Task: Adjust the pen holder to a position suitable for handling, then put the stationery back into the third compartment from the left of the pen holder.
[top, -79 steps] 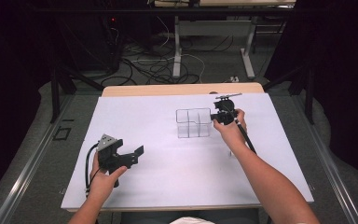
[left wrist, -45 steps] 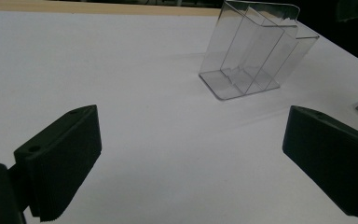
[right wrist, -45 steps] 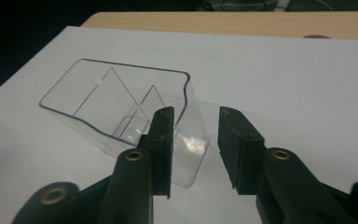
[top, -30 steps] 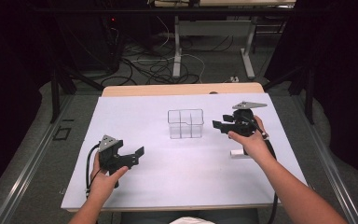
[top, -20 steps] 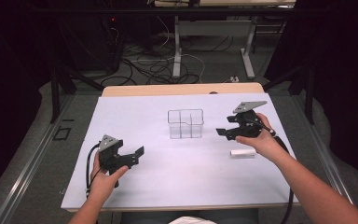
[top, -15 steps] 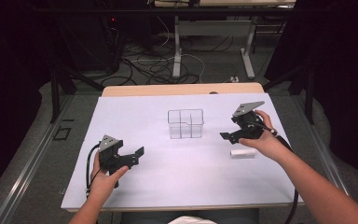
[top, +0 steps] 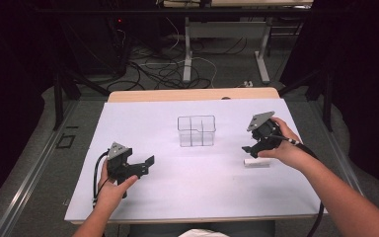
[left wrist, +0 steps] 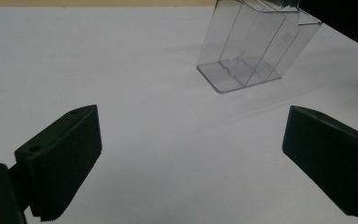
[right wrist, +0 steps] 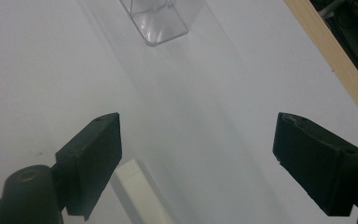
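- The tabletop (top: 177, 182) is covered by a matt white sheet, smooth like paper, with a strip of pale wood (top: 192, 94) bare at the far edge.
- The divided box (top: 196, 131) is clear hard plastic, glossy, its walls catching glints in the left gripper view (left wrist: 256, 44).
- The small block (top: 256, 163) looks matt white, smooth; its material cannot be told.
- The left gripper (top: 145, 164) and right gripper (top: 250, 146) are matt black plastic; their fingers (left wrist: 63, 161) show fine ribbed pads at the edge.
- Each gripper's top plate (top: 260, 120) is dull grey, flat.
- The floor (top: 39, 163) looks grey and matt.
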Demonstrator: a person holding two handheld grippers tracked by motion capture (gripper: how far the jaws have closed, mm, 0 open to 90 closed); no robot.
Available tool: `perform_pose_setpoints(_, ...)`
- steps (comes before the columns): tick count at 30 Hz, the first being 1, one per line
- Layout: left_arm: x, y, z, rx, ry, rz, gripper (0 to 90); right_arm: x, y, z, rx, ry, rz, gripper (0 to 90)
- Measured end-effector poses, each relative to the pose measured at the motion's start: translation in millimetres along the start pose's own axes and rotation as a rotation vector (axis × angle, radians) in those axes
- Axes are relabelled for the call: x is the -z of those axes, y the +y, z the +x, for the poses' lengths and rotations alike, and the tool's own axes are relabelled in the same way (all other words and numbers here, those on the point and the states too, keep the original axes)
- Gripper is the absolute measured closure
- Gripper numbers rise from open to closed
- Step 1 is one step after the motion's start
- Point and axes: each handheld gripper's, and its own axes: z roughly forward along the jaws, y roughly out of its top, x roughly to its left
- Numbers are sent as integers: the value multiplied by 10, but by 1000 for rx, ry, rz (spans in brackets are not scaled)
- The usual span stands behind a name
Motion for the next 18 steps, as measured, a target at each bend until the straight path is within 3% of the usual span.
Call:
perform_pose_setpoints(3,9,-1,4,-2,2,2,46,-13,-20,8,43,-10,20,201)
perform_pose_setpoints(7,19,-3,7,-1,5,-2,46,-34,-43,36,89,14,57,351)
perform_pose_setpoints(8,19,-4,6,0,4,-4,46,-40,-48,38,118,18,62,362)
perform_pose_setpoints(18,6,-21,11,-2,9,12,46,-122,-112,106,213,51,129,397)
